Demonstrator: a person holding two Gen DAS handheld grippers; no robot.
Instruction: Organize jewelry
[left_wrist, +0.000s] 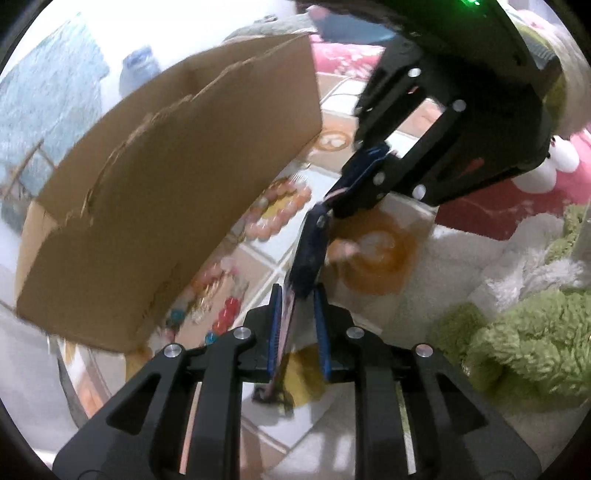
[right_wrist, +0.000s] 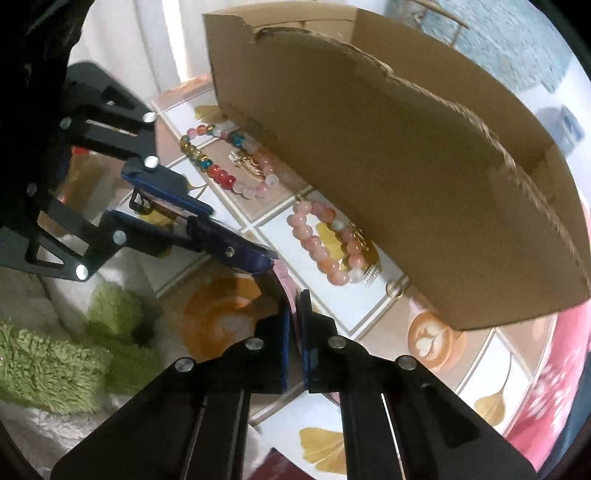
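A flat dark blue case (left_wrist: 308, 258) with a pink lining is held above the table between both grippers. My left gripper (left_wrist: 299, 291) is shut on its near end. My right gripper (left_wrist: 330, 206) comes down from the upper right and pinches its far, pinkish edge. In the right wrist view the right gripper (right_wrist: 294, 295) has its pads almost together on that thin pink edge, and the case (right_wrist: 236, 247) runs left to the left gripper (right_wrist: 199, 221). A pink bead bracelet (right_wrist: 317, 251) and a multicoloured bead bracelet (right_wrist: 218, 173) lie on the table beside a cardboard box (right_wrist: 406, 184).
The cardboard box (left_wrist: 166, 184) stands open-topped with torn flaps, right behind the bracelets. The table's covering (right_wrist: 369, 314) has a tile pattern with leaves and coffee cups. Green and white plush fabric (left_wrist: 517, 350) lies past the table's edge, and a pink cloth (right_wrist: 554, 387) on the other side.
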